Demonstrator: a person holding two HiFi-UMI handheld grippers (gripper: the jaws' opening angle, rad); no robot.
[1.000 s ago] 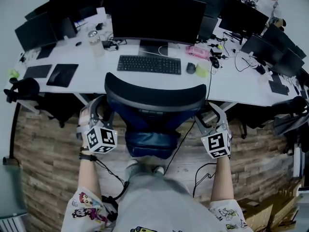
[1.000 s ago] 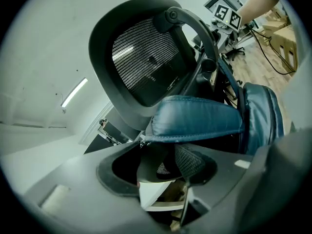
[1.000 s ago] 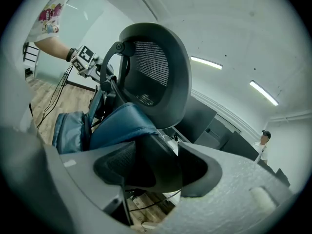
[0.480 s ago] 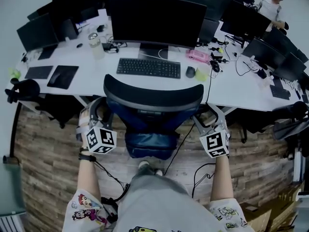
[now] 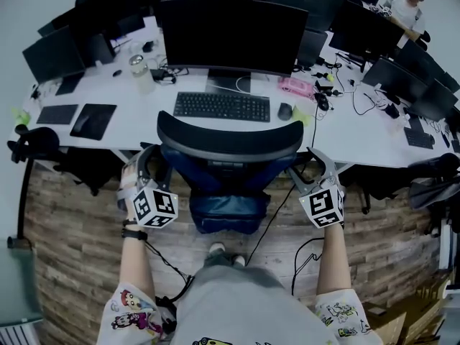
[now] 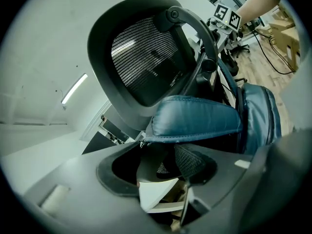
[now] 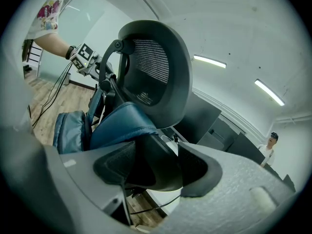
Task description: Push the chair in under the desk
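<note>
The office chair's black mesh back point(image 5: 230, 141) stands just short of the white desk point(image 5: 345, 131), and a blue padded bag point(image 5: 228, 210) lies on its seat. My left gripper point(image 5: 149, 160) is closed round the chair's left armrest point(image 6: 163, 162), which fills the space between its jaws. My right gripper point(image 5: 310, 165) holds the right armrest point(image 7: 156, 165) the same way. In the left gripper view the mesh back point(image 6: 146, 62) rises above the blue bag point(image 6: 195, 121). The right gripper view shows the back point(image 7: 156, 67) from the other side.
A wide monitor point(image 5: 233, 31), keyboard point(image 5: 221, 106) and mouse point(image 5: 284, 111) sit on the desk ahead of the chair. Cables point(image 5: 302, 254) trail over the wood floor by my feet. Another dark chair point(image 5: 32, 139) stands at the left, and a person point(image 5: 411, 2) sits at the far right.
The chair has rolled a little closer to the desk edge, and my feet have stepped forward behind it. Both grippers keep their hold on the armrests.
</note>
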